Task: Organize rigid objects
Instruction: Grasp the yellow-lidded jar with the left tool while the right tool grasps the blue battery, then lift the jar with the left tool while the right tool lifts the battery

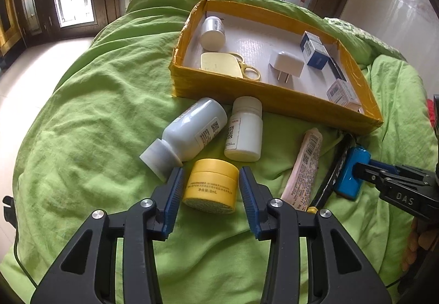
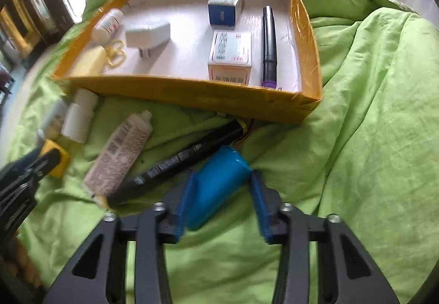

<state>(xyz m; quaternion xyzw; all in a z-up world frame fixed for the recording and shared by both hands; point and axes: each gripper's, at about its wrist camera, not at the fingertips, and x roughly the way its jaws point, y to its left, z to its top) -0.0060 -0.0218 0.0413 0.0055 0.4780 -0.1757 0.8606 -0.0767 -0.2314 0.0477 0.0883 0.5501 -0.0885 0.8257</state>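
Note:
A small yellow jar (image 1: 210, 184) lies on the green bedcover between the blue pads of my left gripper (image 1: 211, 170), which press its sides; the gripper is shut on it. A blue wrapped cylinder (image 2: 216, 183) lies tilted between the pads of my right gripper (image 2: 223, 175), both touching it, so it is shut on the cylinder. That view is blurred. In the left wrist view the right gripper (image 1: 354, 168) reaches in from the right onto the blue cylinder (image 1: 348, 177). The yellow cardboard tray (image 1: 274, 103) (image 2: 192, 95) sits just beyond.
On the cover lie two white bottles (image 1: 189, 133) (image 1: 244, 131), a pink tube (image 2: 120, 150) and a black pen (image 2: 181, 158). The tray holds a white plug (image 2: 148, 36), small boxes (image 2: 230, 56), a dark pen (image 2: 269, 43), gold scissors (image 2: 115, 52) and a white bottle (image 1: 212, 32).

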